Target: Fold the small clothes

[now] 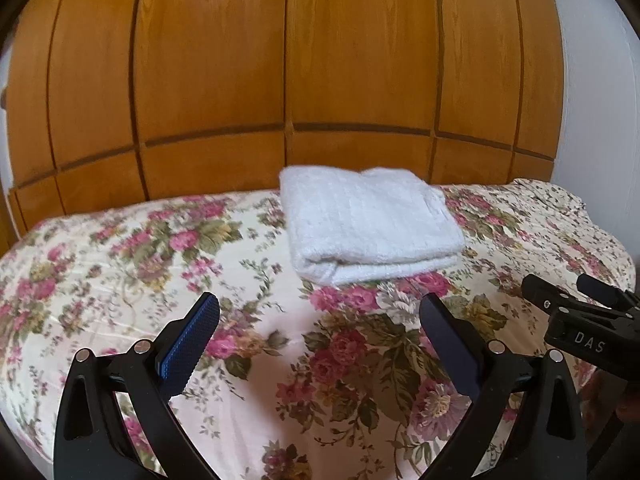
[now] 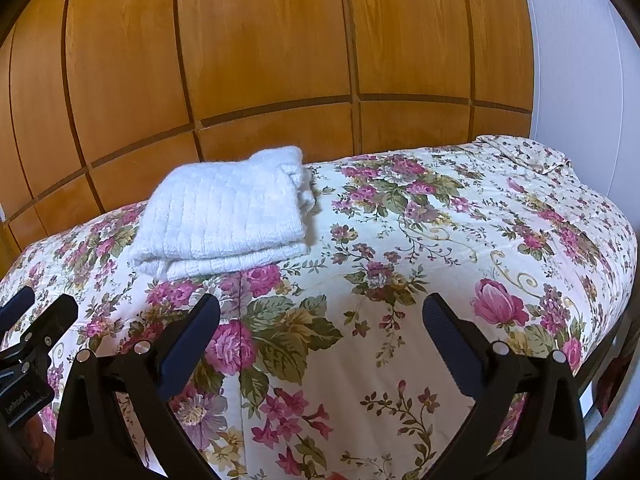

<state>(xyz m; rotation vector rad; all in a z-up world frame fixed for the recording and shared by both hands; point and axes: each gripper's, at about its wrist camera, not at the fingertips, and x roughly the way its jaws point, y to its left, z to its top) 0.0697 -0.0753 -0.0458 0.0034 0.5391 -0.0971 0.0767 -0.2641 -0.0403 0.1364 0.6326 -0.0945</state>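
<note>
Lying folded: white towel (image 1: 370, 222) on floral bedspread (image 1: 120, 264), near wooden panels (image 1: 248, 60) | left claw (image 1: 320, 320) spread, empty | right claw (image 2: 320, 320) spread, empty, short of towel

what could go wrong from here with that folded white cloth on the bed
1. The folded white cloth has loose layered edges on one side; grabbing only the top layer could pull the fold open.
2. It lies on a soft floral bedspread, so a low pinch might catch the cover too.
3. The left claw and right claw are both open and close together; they could bump.
</note>
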